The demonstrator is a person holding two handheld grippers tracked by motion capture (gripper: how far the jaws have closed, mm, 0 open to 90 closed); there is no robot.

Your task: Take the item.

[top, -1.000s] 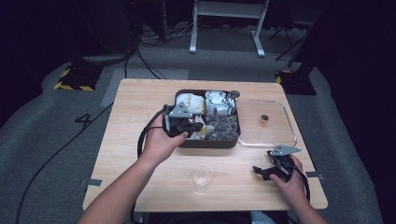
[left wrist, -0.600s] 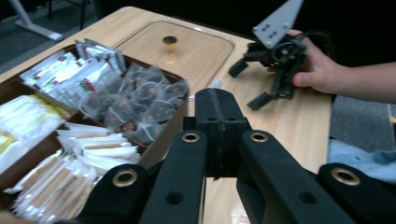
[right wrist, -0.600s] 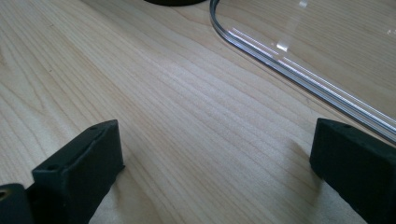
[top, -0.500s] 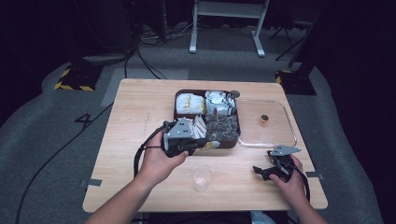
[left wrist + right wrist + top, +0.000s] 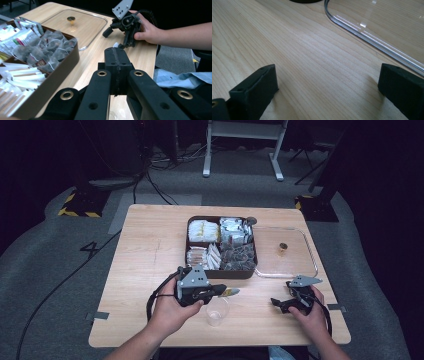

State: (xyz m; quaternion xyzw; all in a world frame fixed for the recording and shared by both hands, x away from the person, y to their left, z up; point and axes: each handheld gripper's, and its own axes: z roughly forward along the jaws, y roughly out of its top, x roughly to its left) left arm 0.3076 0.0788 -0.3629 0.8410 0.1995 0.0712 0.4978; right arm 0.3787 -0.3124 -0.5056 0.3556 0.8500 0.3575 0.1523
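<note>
A dark compartment box [image 5: 221,272] holds sachets, sticks and tea bags at the table's middle. My left gripper [image 5: 222,291] hovers just in front of it, shut on a small sachet [image 5: 231,292] that pokes from the tips above a clear plastic cup [image 5: 217,312]. In the left gripper view the jaws are pressed together [image 5: 116,53], with a sliver of the sachet [image 5: 115,45] at their end. My right gripper [image 5: 277,304] rests on the wood at the front right, open, and in its own view its jaws [image 5: 327,85] stand wide apart over bare table.
A clear lid [image 5: 295,265] with a gold knob [image 5: 283,247] lies flat to the right of the box, and its rim [image 5: 367,37] runs just beyond my right gripper. Cables trail from both grippers. The table's left half is bare wood.
My left gripper has drawn back from the box toward the front edge, carrying the sachet, and now hangs over the cup. The right gripper has stayed put.
</note>
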